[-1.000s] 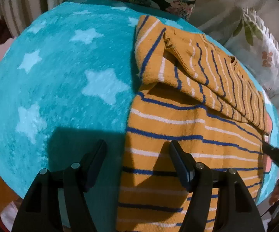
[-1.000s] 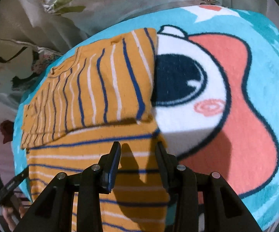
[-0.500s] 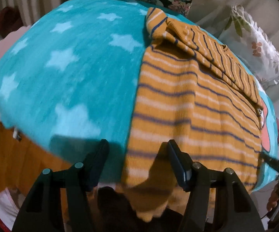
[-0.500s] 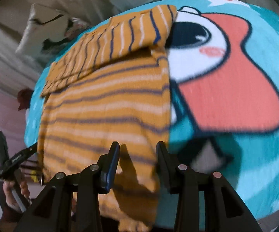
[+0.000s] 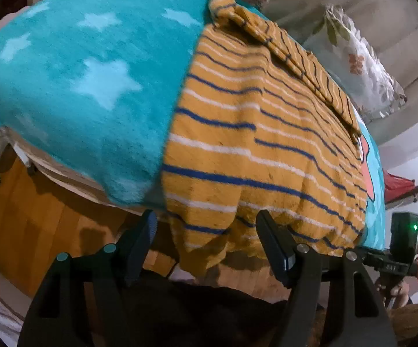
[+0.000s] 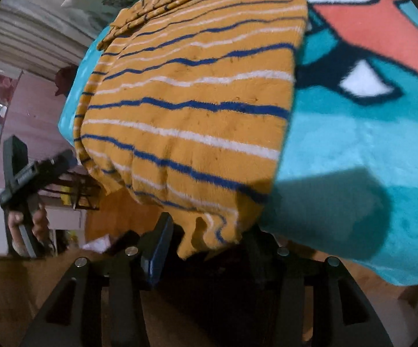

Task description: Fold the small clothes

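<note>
Left tongs [image 5: 206, 238]: wide, straddling hem corner, gripping nothing. Right tongs [image 6: 209, 238]: wide, hem corner hanging between. Sweater [image 5: 267, 133]: ahead of both, flat on blanket [image 5: 93, 66], hem overhanging edge. Far part apparently folded over; bottom fold judged pending.

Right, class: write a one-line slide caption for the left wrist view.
Open left tool at the hanging hem of the orange striped top on a teal star blanket.
</note>
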`<state>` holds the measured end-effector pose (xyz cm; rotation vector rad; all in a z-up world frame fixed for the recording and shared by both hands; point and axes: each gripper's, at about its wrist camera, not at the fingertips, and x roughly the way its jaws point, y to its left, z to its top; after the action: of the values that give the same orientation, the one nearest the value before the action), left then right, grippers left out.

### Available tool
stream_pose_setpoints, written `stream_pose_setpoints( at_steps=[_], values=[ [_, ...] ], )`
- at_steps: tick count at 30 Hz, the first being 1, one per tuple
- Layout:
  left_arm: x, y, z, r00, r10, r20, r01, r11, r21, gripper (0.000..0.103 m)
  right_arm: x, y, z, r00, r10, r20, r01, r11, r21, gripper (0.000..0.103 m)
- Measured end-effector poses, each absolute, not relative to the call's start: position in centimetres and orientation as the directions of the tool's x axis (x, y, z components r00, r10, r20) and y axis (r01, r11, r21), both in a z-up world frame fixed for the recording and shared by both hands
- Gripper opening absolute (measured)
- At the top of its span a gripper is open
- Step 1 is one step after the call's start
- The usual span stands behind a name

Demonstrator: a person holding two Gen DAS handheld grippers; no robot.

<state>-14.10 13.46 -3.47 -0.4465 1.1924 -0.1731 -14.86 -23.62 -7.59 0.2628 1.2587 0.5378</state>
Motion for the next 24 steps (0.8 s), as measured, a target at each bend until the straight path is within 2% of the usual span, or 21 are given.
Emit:
stream_pose_setpoints(
  at_steps=[11, 12, 13, 14, 15, 20, 24],
  values=[
    [-13.5, 11.6, -6.4, 0.300, -0.446, -0.843, -0.084, 0.868, -0.489, 0.068, -13.2, -22.4, -10.2, 0.123, 0.571, -0.812, -0.254, 0.809, 0.530, 0.054],
    [-13.6, 11.6, -6.6, 0.287, -0.469, -0.835, -0.085, 0.856, -0.510, 0.049, -13.2, -22.4, -10.3, 0.115, 0.583, -0.804, -0.254, 0.800, 0.543, 0.051],
    [-13.6, 11.7, -6.8, 0.269, -0.485, -0.832, -0.095, 0.847, -0.524, 0.034, -13.3, -22.4, -10.4, 0.105, 0.598, -0.795, -0.253, 0.789, 0.560, 0.042],
    [-13.8, 12.0, -7.0, 0.253, -0.486, -0.836, -0.108, 0.845, -0.524, 0.008, -13.3, -22.3, -10.6, 0.084, 0.614, -0.785, -0.255, 0.775, 0.579, 0.025],
    [-14.0, 12.3, -6.8, 0.246, -0.477, -0.844, -0.130, 0.846, -0.517, 0.007, -13.4, -22.3, -10.6, 0.062, 0.627, -0.777, -0.256, 0.762, 0.595, 0.011],
    [-15.5, 13.2, -2.8, 0.270, -0.466, -0.843, -0.150, 0.844, -0.515, 0.007, -13.8, -21.2, -8.2, 0.013, 0.654, -0.757, -0.325, 0.719, 0.615, 0.006],
    [-14.4, 13.2, 2.8, 0.350, -0.494, -0.796, -0.111, 0.821, -0.559, 0.007, -13.5, -21.5, -4.0, 0.028, 0.742, -0.670, -0.362, 0.633, 0.685, 0.006]
  ],
)
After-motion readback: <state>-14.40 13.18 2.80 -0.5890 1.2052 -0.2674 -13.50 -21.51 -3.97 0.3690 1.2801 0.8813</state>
